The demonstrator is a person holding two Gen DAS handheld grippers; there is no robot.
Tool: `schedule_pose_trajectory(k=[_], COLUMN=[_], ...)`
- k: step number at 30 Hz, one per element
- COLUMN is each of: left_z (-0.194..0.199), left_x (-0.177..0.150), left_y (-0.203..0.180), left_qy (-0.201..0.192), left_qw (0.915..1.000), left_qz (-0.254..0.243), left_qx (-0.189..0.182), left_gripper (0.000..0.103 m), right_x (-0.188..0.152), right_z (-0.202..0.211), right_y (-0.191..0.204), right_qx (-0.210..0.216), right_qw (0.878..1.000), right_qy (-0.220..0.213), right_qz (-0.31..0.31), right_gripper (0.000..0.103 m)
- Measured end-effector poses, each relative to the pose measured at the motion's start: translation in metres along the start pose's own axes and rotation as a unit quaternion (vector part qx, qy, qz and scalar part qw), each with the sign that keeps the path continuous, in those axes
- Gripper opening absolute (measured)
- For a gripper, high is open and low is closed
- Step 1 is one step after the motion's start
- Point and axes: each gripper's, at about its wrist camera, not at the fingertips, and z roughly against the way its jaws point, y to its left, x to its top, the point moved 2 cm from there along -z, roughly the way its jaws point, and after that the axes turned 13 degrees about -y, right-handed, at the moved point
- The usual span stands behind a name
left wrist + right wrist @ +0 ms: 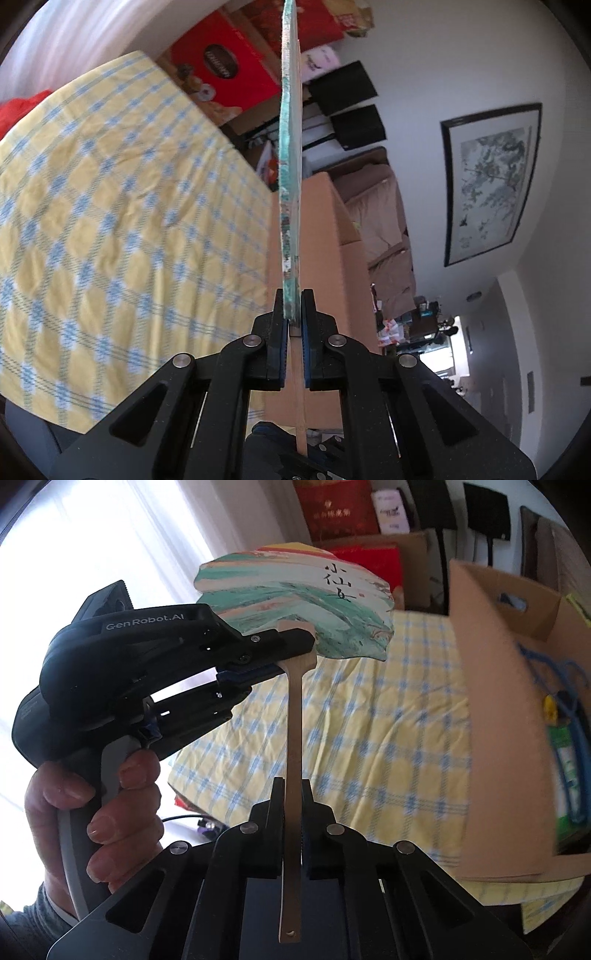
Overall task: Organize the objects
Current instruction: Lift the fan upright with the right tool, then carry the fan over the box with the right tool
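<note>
You hold the fan [295,602] in the air above the checked cloth [362,738], with both grippers clamped on it.

Your left gripper [295,650] pinches the blade's base; your right gripper [293,786] is closed on the wooden handle. The cardboard box [498,686] to the right holds blue cord [565,746] and a green packet [563,775], both blurred and cut off at the frame edge.

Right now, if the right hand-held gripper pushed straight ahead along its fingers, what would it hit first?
Likely the left hand-held gripper, shut on the fan just above the handle that the right hand-held gripper clamps. Depth is uncertain.
</note>
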Motion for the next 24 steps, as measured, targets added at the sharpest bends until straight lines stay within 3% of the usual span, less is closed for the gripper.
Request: schedule_pose_trajectory(k=[12,24], left_z=[-0.046,-0.132], left_x=[-0.012,-0.056], left_y=[-0.065,-0.119], left_qy=[0.040,0.095], left_qw=[0.9983,0.9932], left_qz=[-0.029,-0.054], left_qx=[-0.032,-0.039], left_gripper=[0.006,0.006], right_x=[0.030,0.036], right_z=[0.048,0.089], right_y=[-0.051,-0.118], right_qx=[-0.033,-0.081], right_qw=[0.998,0.992], right_qy=[-0.054,-0.066], right_qz=[-0.029,-0.075], right_gripper=[0.006,0.006])
